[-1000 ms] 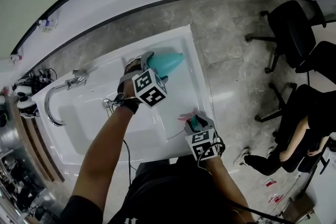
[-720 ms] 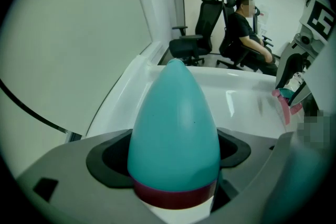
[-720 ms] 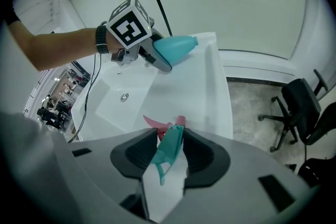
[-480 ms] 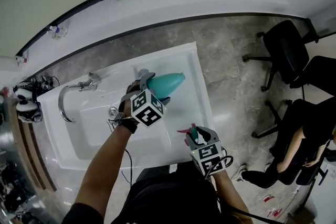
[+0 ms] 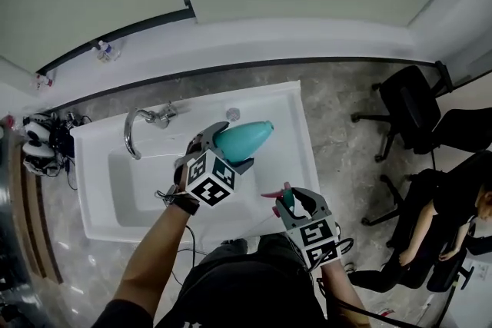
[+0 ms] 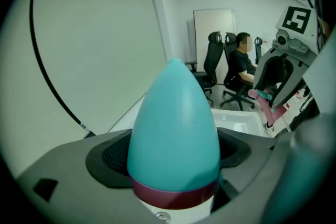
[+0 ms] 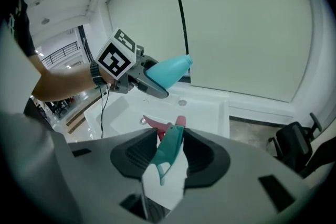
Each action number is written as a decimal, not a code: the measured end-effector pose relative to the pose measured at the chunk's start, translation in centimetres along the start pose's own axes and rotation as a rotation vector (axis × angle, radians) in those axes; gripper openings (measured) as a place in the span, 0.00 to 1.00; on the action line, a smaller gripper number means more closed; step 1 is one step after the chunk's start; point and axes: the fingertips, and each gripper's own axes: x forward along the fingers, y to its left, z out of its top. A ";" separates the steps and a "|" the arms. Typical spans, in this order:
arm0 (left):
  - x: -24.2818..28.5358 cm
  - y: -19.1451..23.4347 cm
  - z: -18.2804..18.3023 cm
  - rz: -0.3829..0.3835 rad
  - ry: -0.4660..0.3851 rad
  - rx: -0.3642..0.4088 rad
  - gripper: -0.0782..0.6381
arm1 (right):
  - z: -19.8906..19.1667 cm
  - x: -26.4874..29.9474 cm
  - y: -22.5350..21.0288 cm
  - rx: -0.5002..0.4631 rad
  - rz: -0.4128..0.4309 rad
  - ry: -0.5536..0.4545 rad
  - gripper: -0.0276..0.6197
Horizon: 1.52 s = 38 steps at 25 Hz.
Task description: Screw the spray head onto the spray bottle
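Bottle point(image 5: 246, 137): smooth, light, probably empty plastic, so slippery; left gripper point(image 5: 228, 153) clamps its body. Right gripper point(image 5: 294, 203) pinches the thin head point(image 7: 169, 148); its collar would hold better.

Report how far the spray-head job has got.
Done: both parts are picked up and held above the sink. In hand: the left gripper is shut on the teal spray bottle, the right gripper on the spray head, with a clear gap between them. Left: bring the head to the bottle's neck and screw it on.
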 end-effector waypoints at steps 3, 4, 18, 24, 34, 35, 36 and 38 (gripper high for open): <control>-4.5 -0.5 0.6 0.024 -0.084 -0.031 0.72 | 2.1 -2.2 2.1 -0.047 -0.015 -0.074 0.28; -6.0 -0.7 0.8 0.032 -0.111 -0.040 0.72 | 2.9 -3.1 2.8 -0.064 -0.017 -0.087 0.28; -20.4 -2.4 1.7 0.133 -0.481 -0.136 0.72 | 12.3 -11.5 11.9 -0.345 -0.057 -0.342 0.28; -23.3 -3.3 1.8 0.144 -0.594 -0.148 0.72 | 16.4 -14.9 14.3 -0.474 -0.082 -0.449 0.28; -24.9 -3.4 0.9 0.160 -0.707 -0.162 0.72 | 24.7 -20.6 14.1 -0.614 -0.211 -0.636 0.28; -25.2 -3.5 1.0 0.159 -0.723 -0.165 0.72 | 25.3 -21.0 14.4 -0.632 -0.217 -0.651 0.28; -25.5 -3.6 1.2 0.160 -0.740 -0.168 0.72 | 25.9 -21.4 14.8 -0.649 -0.220 -0.666 0.28; -26.0 -3.7 1.4 0.158 -0.776 -0.181 0.72 | 26.8 -22.0 15.7 -0.678 -0.227 -0.694 0.28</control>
